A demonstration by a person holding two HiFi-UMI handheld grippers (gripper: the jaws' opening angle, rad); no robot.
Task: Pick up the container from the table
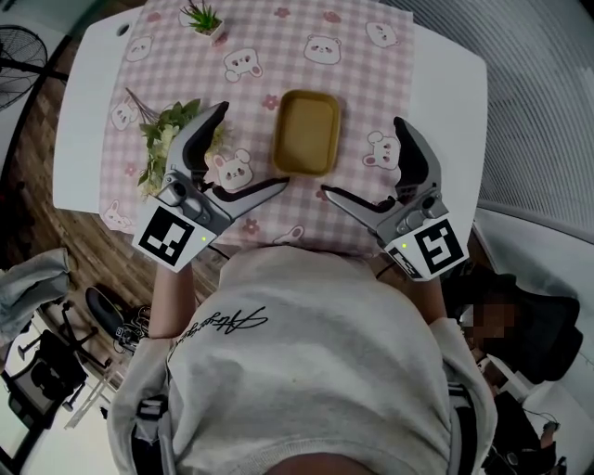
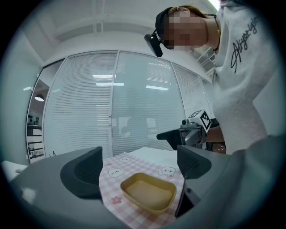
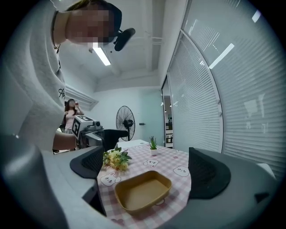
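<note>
1. The container [image 1: 305, 131] is a shallow mustard-yellow tub with rounded corners and it's empty. It sits flat on the pink checked tablecloth [image 1: 278, 56] with the little bear faces, roughly in the middle of the white table [image 1: 455, 93].
2. The left gripper [image 1: 254, 144] has its jaws spread wide with nothing held. In the left gripper view you look straight between the two dark pads [image 2: 82, 172] at the tub lying on the cloth a bit further out, and neither pad touches it.
3. Same deal with the right gripper [image 1: 360, 156]: jaws wide apart, nothing clamped. In the right gripper view the tub shows in the gap between the pads, clear of both.
4. From the head view the two grippers flank the tub, left one on its left and right one on its right. Their inner jaws point toward each other just on the near side of it. Both are near it, not in contact.
5. A bunch of flowers [image 1: 167, 134], white-yellow with green leaves, lies on the cloth by the left gripper's outer jaw, to the left of the tub.
6. A small potted plant [image 1: 202, 19] stands at the far end of the cloth, well apart from the tub.
7. A floor fan [image 3: 125, 120] stands past the table in the right gripper view.
8. The person's light grey sweatshirt [image 1: 297, 371] fills the bottom of the head view.
</note>
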